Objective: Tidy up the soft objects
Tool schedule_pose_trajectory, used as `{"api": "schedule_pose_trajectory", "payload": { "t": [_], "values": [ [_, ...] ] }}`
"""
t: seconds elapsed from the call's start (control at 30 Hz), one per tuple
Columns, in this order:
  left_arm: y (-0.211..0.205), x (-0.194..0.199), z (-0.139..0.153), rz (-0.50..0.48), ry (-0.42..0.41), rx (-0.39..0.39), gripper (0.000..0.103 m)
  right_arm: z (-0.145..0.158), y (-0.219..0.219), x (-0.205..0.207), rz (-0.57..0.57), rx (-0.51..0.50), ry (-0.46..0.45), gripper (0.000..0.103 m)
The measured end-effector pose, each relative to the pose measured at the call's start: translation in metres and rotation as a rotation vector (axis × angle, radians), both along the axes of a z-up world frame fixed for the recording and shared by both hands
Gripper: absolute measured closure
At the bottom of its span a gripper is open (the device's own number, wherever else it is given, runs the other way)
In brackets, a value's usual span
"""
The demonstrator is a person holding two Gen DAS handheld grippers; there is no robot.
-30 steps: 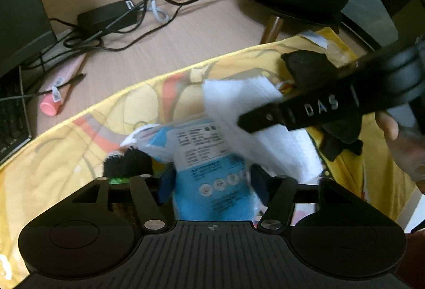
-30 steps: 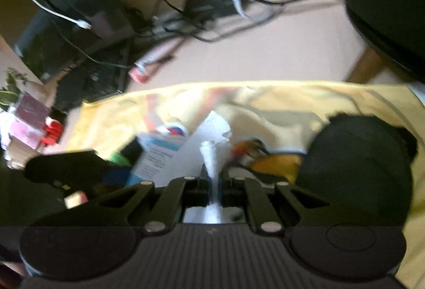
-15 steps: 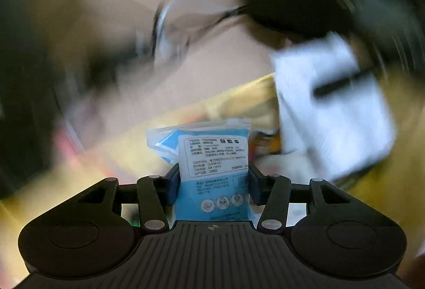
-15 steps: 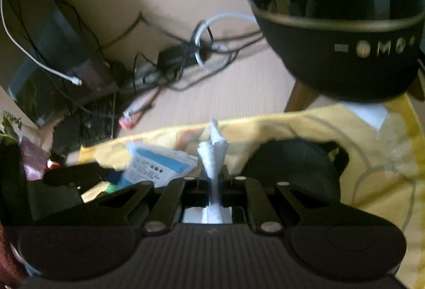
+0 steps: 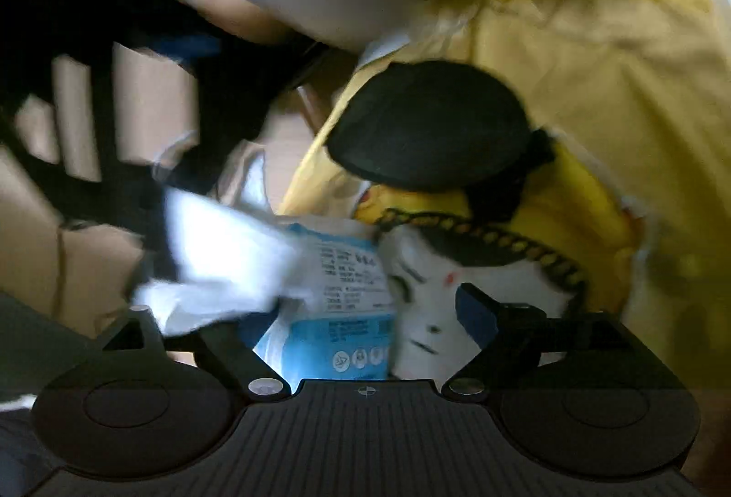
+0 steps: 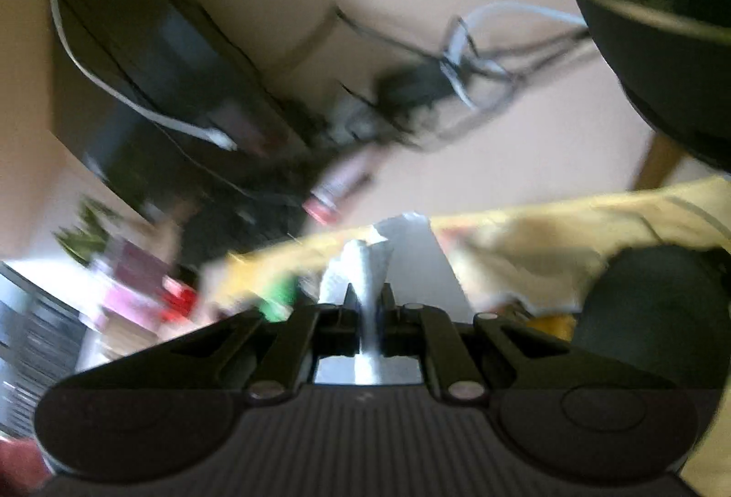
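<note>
Right now your left gripper (image 5: 365,314) is opening its jaws, with the blue-and-white packet (image 5: 340,314) lying between them, not pinched, on the yellow cloth (image 5: 617,95). At one o'clock from it, a black pad (image 5: 429,122) is resting. Your right gripper (image 6: 369,305) is clamping a white tissue (image 6: 365,268), which is sticking up toward twelve o'clock.

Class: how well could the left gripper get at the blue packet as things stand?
Probably well: the left gripper is opening, the blue packet lies between its fingers, though white tissue overlaps one edge.
</note>
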State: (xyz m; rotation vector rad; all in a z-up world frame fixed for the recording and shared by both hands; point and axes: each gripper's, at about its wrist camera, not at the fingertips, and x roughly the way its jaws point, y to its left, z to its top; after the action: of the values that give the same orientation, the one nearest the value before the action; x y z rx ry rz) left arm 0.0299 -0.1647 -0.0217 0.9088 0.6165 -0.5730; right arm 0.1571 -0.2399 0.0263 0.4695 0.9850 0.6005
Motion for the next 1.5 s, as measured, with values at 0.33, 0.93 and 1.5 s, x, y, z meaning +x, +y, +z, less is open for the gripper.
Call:
{"api": "schedule_pose_trajectory", "payload": {
  "t": [0.33, 0.93, 1.5],
  "values": [
    [0.065, 0.012, 0.040, 0.178, 0.209, -0.308, 0.009, -0.024, -0.029, -0.043, -0.052, -0.131, 0.089, 0.093],
    [0.240, 0.075, 0.033, 0.785, 0.236, -0.547, 0.004, -0.035, -0.002, -0.081, 0.090, -0.234, 0.166, 0.093],
    [0.145, -0.005, 0.051, 0.357, 0.317, -0.503, 0.002, 0.004, 0.045, -0.012, 0.049, -0.190, -0.061, 0.093]
  ]
}}
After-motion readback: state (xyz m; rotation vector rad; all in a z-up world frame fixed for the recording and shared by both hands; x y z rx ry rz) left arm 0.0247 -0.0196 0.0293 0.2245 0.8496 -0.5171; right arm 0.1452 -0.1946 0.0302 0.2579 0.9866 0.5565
